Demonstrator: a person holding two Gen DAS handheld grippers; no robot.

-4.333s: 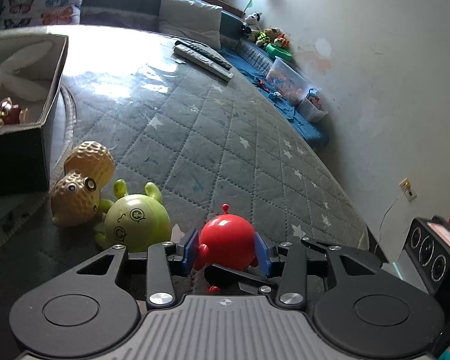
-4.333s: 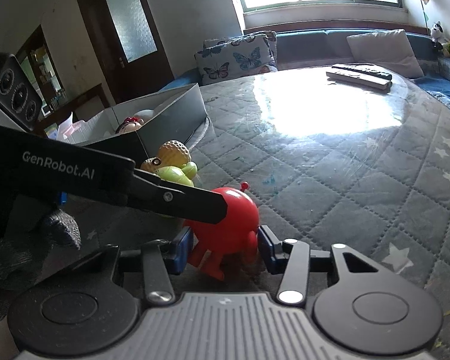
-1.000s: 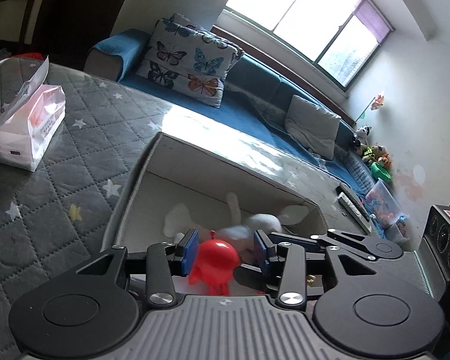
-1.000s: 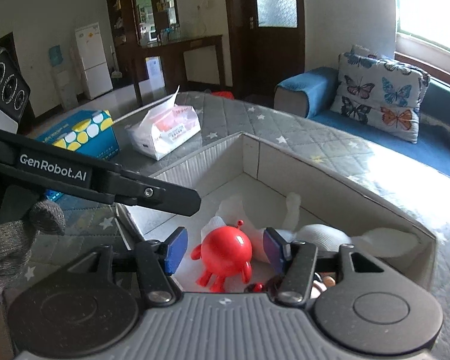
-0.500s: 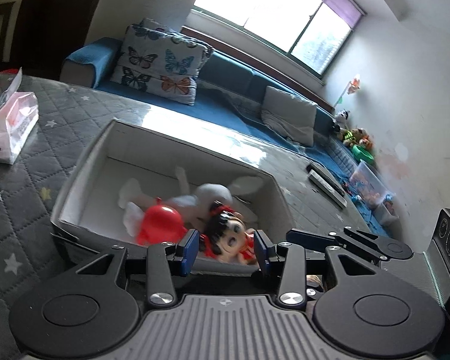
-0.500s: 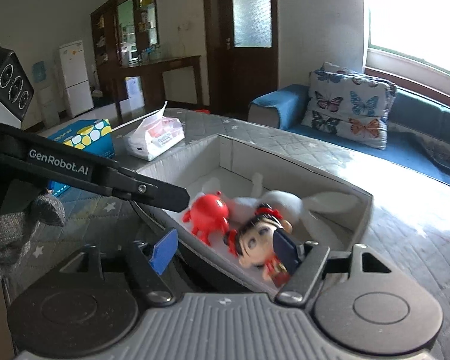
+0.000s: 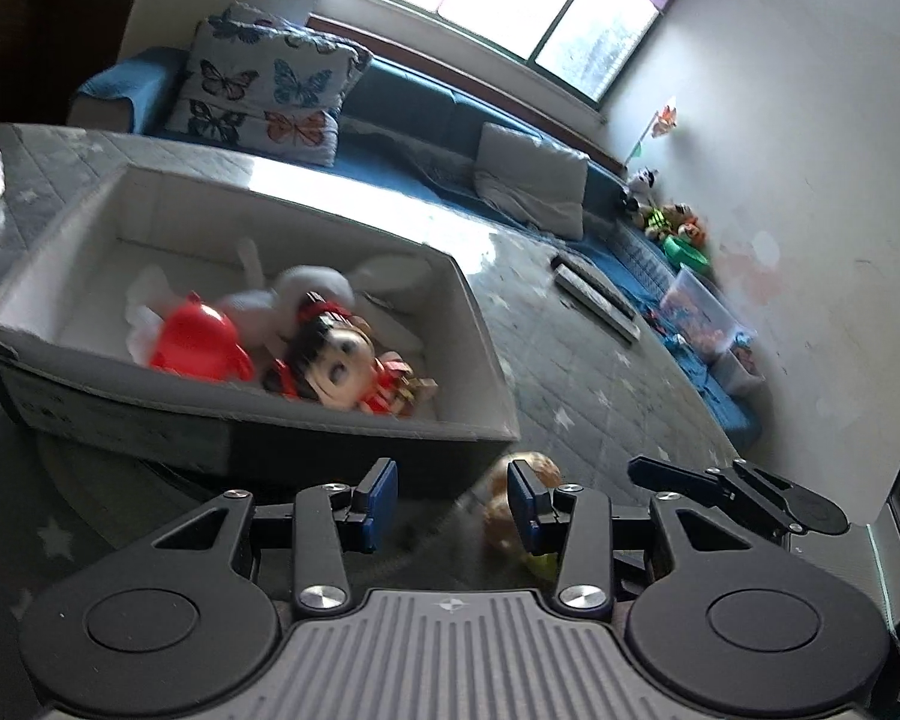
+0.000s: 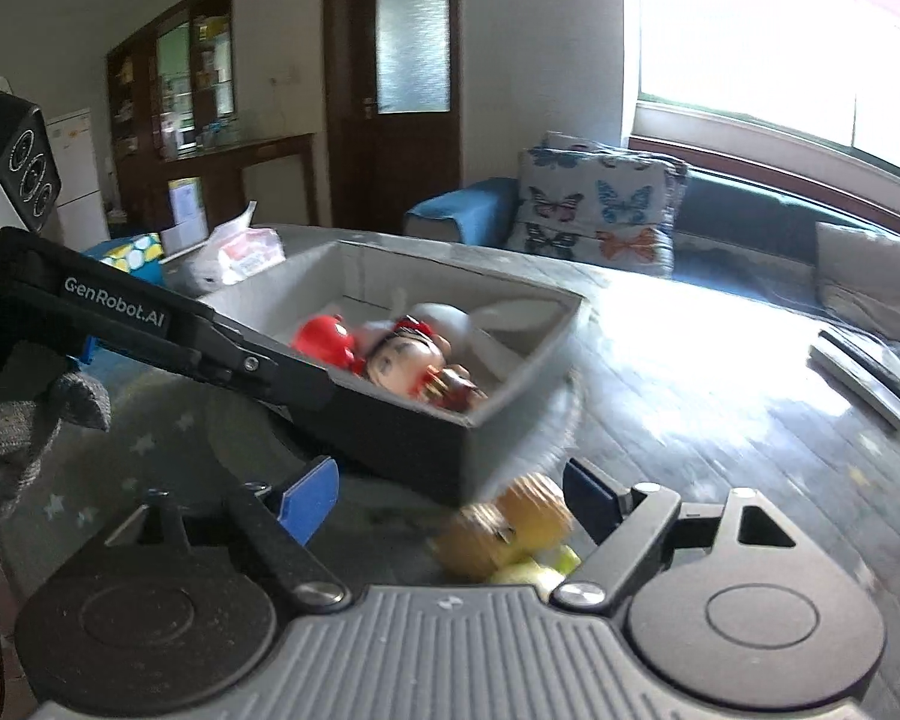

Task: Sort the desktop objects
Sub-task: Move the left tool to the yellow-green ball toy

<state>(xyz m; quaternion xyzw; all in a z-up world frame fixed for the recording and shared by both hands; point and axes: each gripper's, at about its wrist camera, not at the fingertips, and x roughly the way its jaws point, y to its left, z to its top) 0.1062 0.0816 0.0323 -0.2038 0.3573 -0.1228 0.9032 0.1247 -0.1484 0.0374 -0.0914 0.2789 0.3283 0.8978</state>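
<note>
The red round toy [image 7: 195,348] lies in the grey box [image 7: 480,324] beside a doll [image 7: 336,360] and a white plush [image 7: 306,288]. In the right wrist view the red toy [image 8: 327,339] and doll [image 8: 405,360] sit in the same box [image 8: 528,372]. My left gripper [image 7: 452,504] is open and empty, in front of the box. My right gripper [image 8: 450,495] is open and empty. A tan peanut toy [image 8: 504,525] and a green toy [image 8: 534,570] lie on the quilted table just beyond it; the peanut toy [image 7: 519,495] also shows by the left gripper's right finger.
A tissue pack [image 8: 240,255] and a blue box [image 8: 132,255] stand beyond the grey box. Remote controls [image 8: 864,372] lie at the far right of the table. The left gripper's arm [image 8: 168,330] crosses the right wrist view.
The red toy was let go into the box. Both grippers have drawn back from the box and swung right, and the peanut and green toys came into view.
</note>
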